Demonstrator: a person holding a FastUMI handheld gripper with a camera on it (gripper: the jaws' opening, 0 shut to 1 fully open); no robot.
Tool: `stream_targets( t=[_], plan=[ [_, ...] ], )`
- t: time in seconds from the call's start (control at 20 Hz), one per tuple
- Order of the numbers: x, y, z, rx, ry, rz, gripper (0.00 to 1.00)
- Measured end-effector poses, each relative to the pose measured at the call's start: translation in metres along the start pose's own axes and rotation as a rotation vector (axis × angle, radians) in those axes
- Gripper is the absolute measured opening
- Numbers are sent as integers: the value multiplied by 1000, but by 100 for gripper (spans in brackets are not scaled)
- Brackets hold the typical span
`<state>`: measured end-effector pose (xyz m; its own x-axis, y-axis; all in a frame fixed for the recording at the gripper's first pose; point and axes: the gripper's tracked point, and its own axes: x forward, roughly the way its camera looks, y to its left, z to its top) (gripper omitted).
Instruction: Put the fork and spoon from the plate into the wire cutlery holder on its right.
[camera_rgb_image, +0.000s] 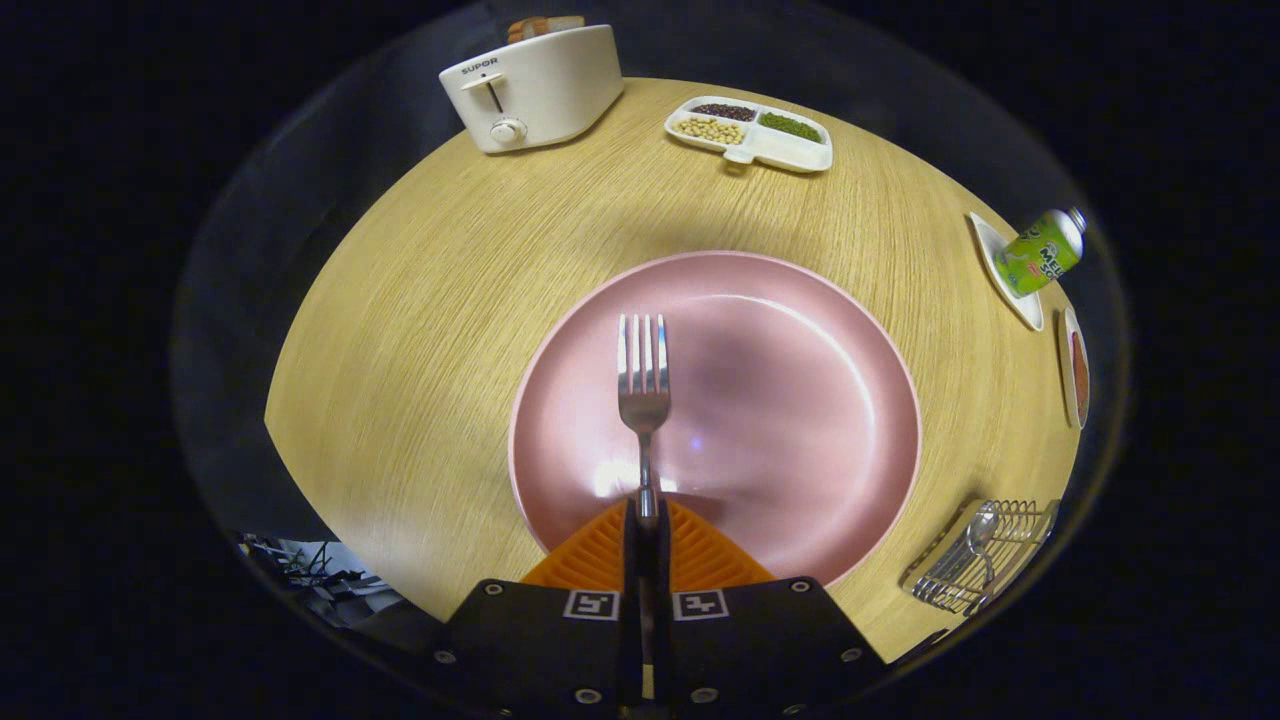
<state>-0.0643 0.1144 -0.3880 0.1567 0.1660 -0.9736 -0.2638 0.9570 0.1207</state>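
The gripper has its two orange ribbed fingers drawn together on the handle of the fork, both pads pressing on it from either side. The fork points straight ahead of the fingers, tines away, over the pink plate; whether its head touches the plate or hangs just above it I cannot tell. A soft shadow lies on the plate to the right of the tines.

The plate sits on a round wooden table. To its right, near the table's edge, stands the wire cutlery holder, and the spoon is already in it (bowl up, handle down among the wires).

Beyond the plate, on the far side of the table, a white toaster stands to the left with slices of bread in its slots, and a white divided dish holds three lots of beans: pale, dark and green. Further right, a green can lies tilted on a small white dish, and just beside that sits another small dish with something reddish in it.
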Motion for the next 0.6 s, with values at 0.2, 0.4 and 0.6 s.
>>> stream_targets(
  t=[0.2,0.4,0.6],
  plan=[
    [-20,-18,0,43,-51,-19,5],
    [-52,-31,-2,127,-122,-6,5],
    [-84,-55,-11,218,-186,-21,5]
  ],
)
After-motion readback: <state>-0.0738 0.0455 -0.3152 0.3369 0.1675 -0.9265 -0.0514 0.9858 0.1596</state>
